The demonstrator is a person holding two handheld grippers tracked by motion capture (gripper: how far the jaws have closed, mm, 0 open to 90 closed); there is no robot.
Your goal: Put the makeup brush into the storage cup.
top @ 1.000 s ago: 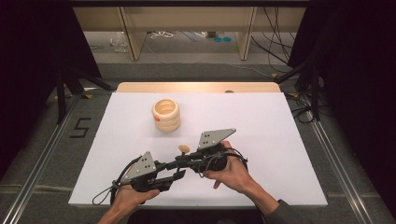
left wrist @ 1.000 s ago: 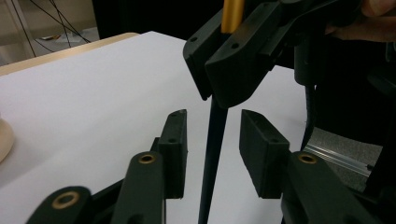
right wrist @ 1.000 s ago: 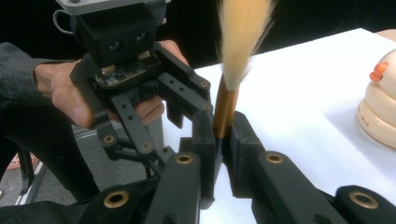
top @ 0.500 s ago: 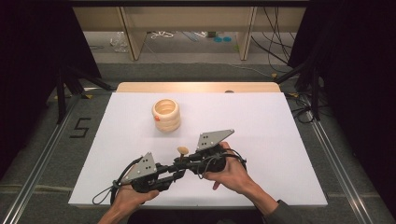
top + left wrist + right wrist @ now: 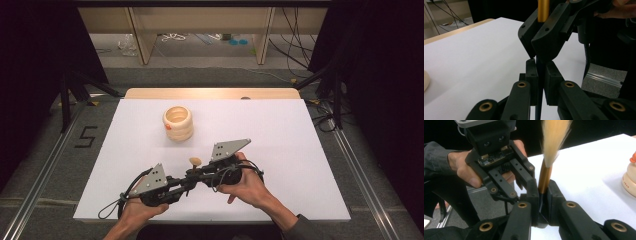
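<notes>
A: Where is the brush (image 5: pixel 194 162) right now?

B: Held upright between the 2 grippers, low over the near part of the white bench (image 5: pixel 300 150). In the right gripper view the right gripper (image 5: pixel 541 192) has its fingers (image 5: pixel 533 192) clamped on the golden ferrule, with the pale bristles fanning up above it. In the left gripper view the left gripper (image 5: pixel 539 75) has just been closing, and its fingers (image 5: pixel 531 75) now pinch the thin dark handle just below the other gripper's hold.

A: So both have it?

B: Yes, both sets of fingers stand narrow, each closed on the same brush, one on the ferrule, one on the stem. The 2 grippers sit nose to nose in the high view, left gripper (image 5: pixel 184 181) and right gripper (image 5: pixel 197 175) almost touching.

A: And the pot?

B: The cream ribbed pot (image 5: pixel 178 123) stands upright, well apart from the brush, farther back on the bench. It looks open at the top.

A: How far along would you say?

B: I'd judge it an early-to-middle stage: the brush is picked up and a 2-handed hold is secured, perhaps a handover. Carrying it to the pot, if that is the aim, is not yet done.
</notes>
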